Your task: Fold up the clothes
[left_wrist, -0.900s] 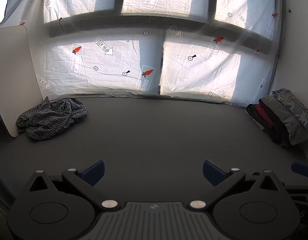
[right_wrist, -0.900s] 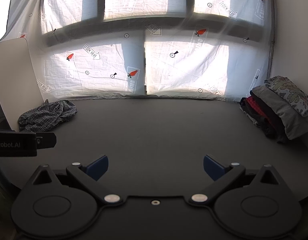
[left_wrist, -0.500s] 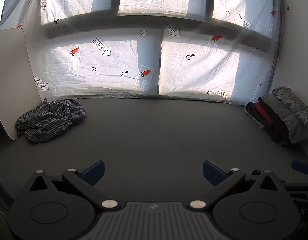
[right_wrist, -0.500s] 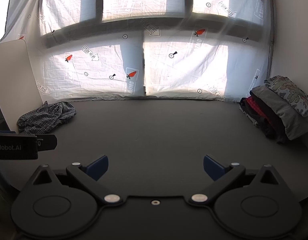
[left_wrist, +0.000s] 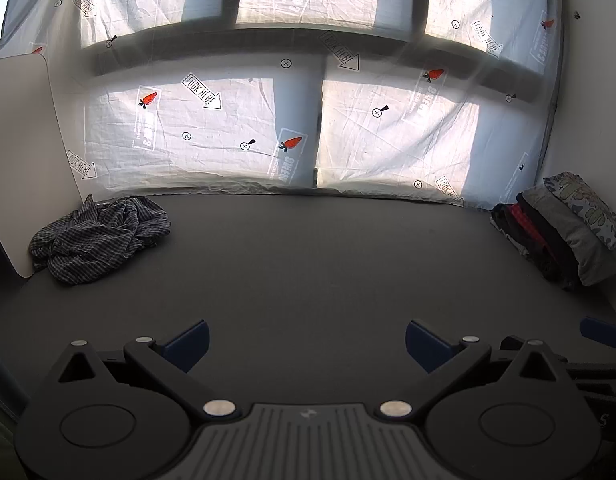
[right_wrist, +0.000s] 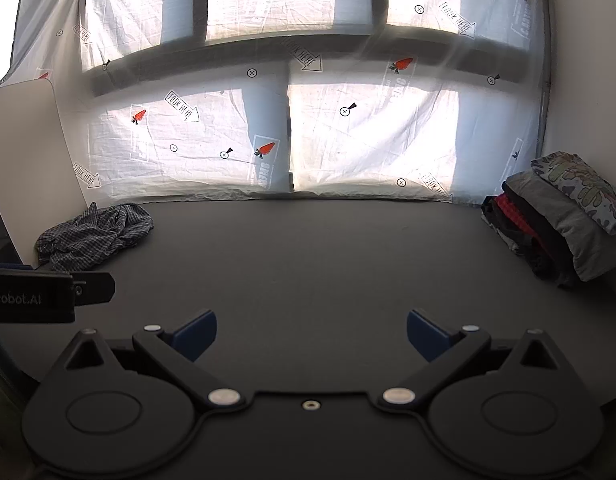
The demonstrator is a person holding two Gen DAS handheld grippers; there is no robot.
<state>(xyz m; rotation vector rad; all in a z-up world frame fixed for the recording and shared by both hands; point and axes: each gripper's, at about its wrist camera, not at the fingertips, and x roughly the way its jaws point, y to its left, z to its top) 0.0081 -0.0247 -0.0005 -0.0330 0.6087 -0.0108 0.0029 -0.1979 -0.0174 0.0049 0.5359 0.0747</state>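
1. A crumpled checked shirt (left_wrist: 97,238) lies in a heap on the dark table (left_wrist: 328,264), far ahead and to the left of the left gripper (left_wrist: 306,340).
2. In the right wrist view the shirt (right_wrist: 93,236) also sits ahead and well left of the right gripper (right_wrist: 312,334).
3. The shirt rests just beside a white board (left_wrist: 23,160) standing at the table's left edge.
4. Both pairs of fingers are spread wide with nothing between them, well apart from the shirt.
5. A stack of folded clothes (left_wrist: 564,228) lies ahead and to the right of the fingers, at the table's right edge.
6. Part of the left gripper (right_wrist: 47,294) shows at the left of the right wrist view.
7. A printed white sheet (left_wrist: 308,120) hangs behind the table, lit from behind.
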